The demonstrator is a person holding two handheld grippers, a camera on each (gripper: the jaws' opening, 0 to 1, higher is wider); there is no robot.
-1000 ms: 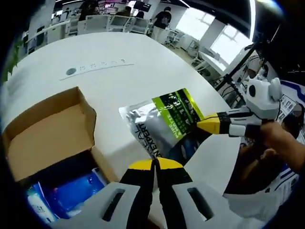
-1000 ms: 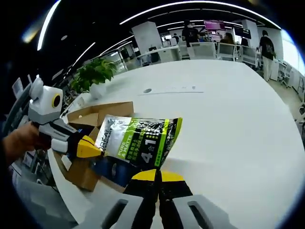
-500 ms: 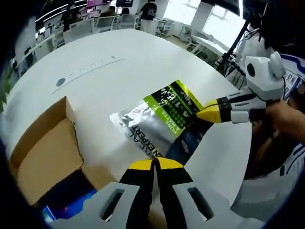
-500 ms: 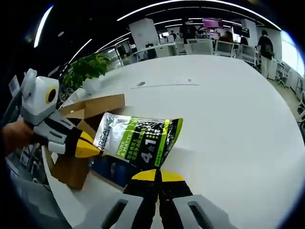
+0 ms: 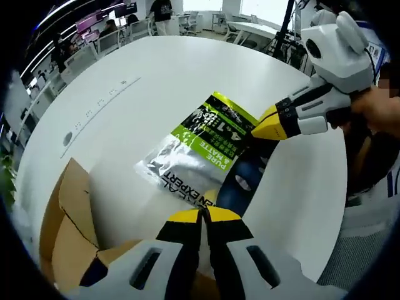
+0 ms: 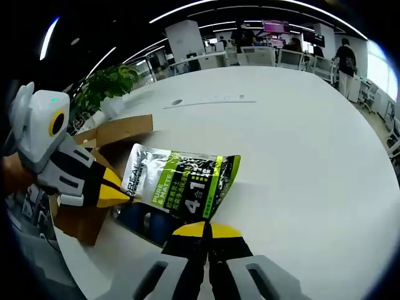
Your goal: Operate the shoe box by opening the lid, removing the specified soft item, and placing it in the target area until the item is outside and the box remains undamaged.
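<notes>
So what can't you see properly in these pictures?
- Inside of the cardboard box: left gripper view, cut off by the edge; right gripper view, hidden behind the left tool.
- Small print on the pouch: too small.
- Marking on the table: too small.

In the left gripper view the cardboard box runs out past the picture's edge, so its inside cannot be seen. The pouch's near corner is hidden behind the left claw. In the right gripper view the box is largely covered by the pouch and the left claw. Printed marks on the table beyond the box are too small to read, possibly a label.
</notes>
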